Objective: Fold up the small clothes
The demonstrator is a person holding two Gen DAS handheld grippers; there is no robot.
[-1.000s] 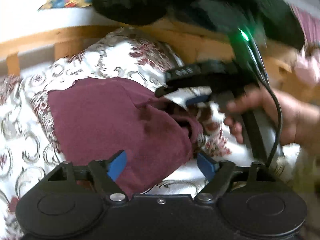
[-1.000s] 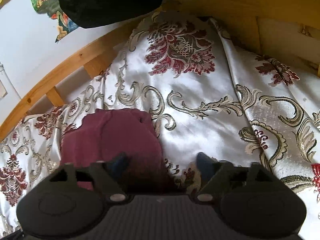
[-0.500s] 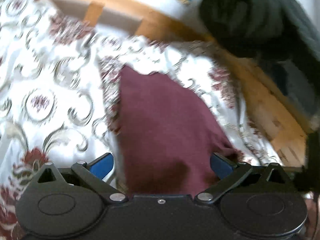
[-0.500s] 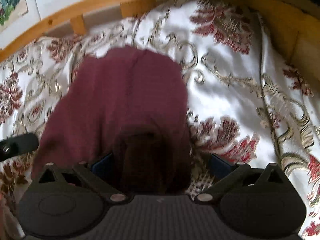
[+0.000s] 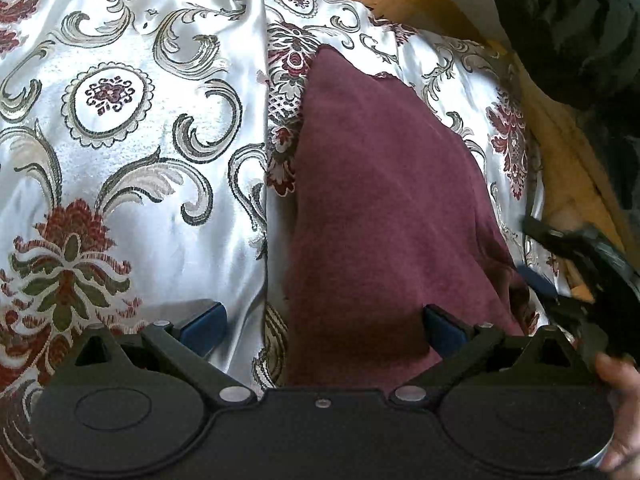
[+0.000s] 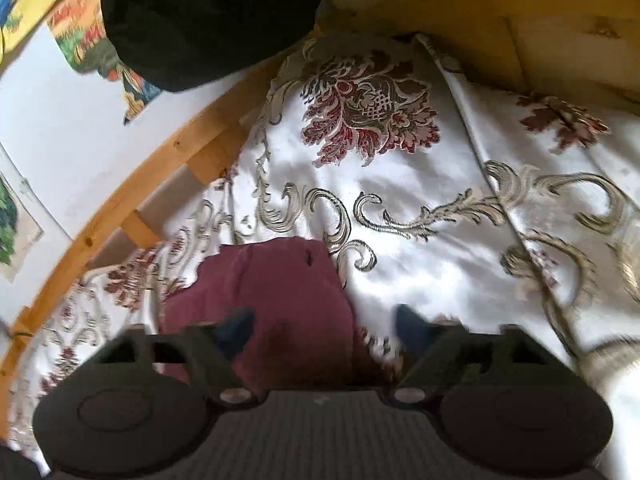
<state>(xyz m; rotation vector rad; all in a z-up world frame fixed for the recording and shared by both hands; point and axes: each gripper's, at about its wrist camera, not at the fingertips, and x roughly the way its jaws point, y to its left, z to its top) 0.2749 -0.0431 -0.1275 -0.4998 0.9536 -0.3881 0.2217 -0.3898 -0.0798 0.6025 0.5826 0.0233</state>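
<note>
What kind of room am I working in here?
Probably a bedroom: the maroon cloth lies on a satin floral bedspread edged by a wooden bed frame, with colourful pictures on the white wall behind.

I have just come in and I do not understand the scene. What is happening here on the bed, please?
A person holds a two-finger gripper in each hand and is folding a small maroon garment that lies on a flowered satin bedspread. The left gripper is wide open, low over the garment's near edge, gripping nothing. The right gripper is closing, with the garment's edge between its fingers, though the pads do not seem to press on it yet. A dark bundle sits by the wooden bed frame.
</note>
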